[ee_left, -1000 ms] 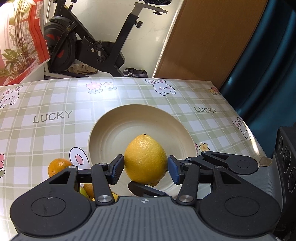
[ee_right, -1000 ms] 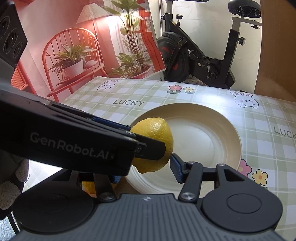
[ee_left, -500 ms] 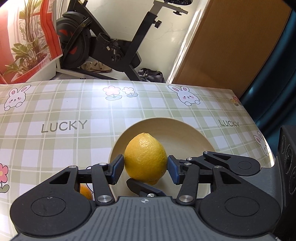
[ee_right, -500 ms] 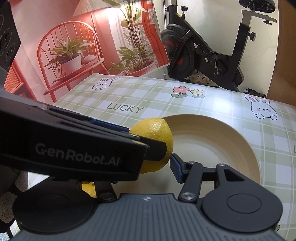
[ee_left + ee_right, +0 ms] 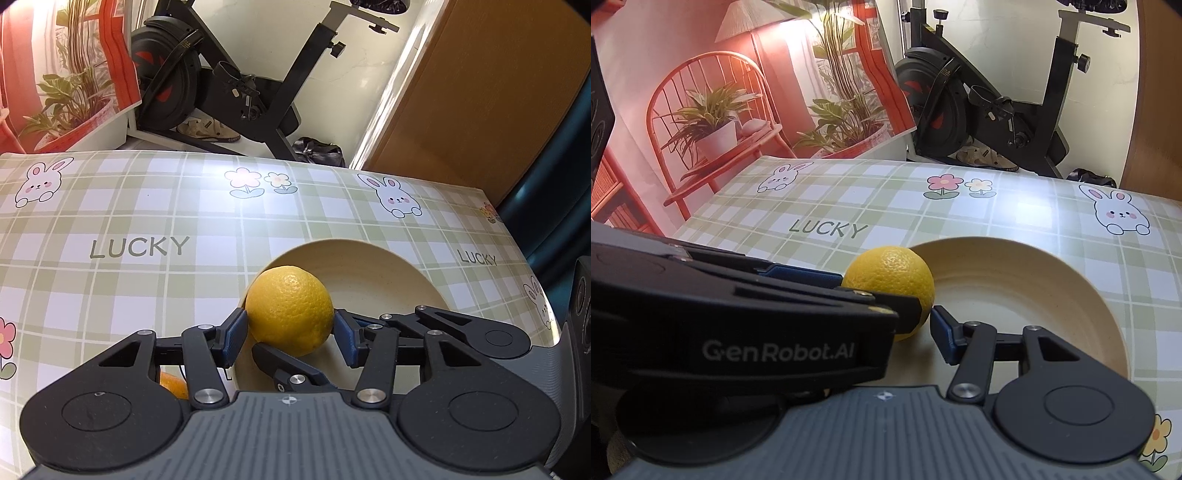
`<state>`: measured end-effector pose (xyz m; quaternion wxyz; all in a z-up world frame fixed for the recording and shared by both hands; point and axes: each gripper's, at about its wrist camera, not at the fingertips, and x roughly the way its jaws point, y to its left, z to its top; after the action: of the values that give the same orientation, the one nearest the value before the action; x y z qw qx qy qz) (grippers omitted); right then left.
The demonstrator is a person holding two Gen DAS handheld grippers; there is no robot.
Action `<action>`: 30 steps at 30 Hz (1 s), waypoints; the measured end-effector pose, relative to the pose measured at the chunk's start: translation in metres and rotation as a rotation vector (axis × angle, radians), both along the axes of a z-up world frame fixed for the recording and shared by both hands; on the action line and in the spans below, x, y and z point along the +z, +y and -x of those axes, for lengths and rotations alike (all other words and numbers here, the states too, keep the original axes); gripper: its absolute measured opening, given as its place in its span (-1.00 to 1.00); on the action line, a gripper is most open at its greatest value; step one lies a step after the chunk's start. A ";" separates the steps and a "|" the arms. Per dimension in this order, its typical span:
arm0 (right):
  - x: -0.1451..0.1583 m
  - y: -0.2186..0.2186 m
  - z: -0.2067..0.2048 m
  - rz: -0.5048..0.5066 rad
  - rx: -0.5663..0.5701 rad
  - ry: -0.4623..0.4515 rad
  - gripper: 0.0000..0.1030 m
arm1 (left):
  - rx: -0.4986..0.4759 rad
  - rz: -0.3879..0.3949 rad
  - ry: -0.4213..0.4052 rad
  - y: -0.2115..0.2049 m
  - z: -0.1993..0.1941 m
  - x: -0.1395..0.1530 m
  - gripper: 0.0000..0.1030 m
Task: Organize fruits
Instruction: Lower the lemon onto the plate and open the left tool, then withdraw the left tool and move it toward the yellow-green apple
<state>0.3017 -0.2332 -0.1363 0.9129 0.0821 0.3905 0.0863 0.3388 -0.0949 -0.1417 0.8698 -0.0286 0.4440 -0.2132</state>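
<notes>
Fingers [image 5: 233, 335] clamp dimpled round lemon [image 5: 289, 309].

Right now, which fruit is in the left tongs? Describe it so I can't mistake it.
On the green checked tablecloth sits a cream plate. At its left rim, the left tongs pinch a big yellow lemon, pebbly-skinned, unlike the small orange fruit below.

One lemon [image 5: 289, 309] and one plate [image 5: 388, 269] show, with part of one orange [image 5: 173, 384] behind the near linkage. Two grippers are in view, the left [image 5: 289, 330] and the right [image 5: 923, 314]. The cloth [image 5: 147, 206] shows four rabbits, two "LUCKY" prints, and one bike [image 5: 236, 85] stands behind.
</notes>
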 end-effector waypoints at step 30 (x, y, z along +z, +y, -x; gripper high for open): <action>0.047 0.022 0.121 -0.028 -0.082 -0.159 0.09 | 0.195 0.113 -0.132 0.089 0.120 0.062 0.05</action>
<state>0.1807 -0.2113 -0.0891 0.9425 0.1037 0.3119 0.0605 0.2192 -0.0059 -0.0795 0.9108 -0.1063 0.3681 -0.1538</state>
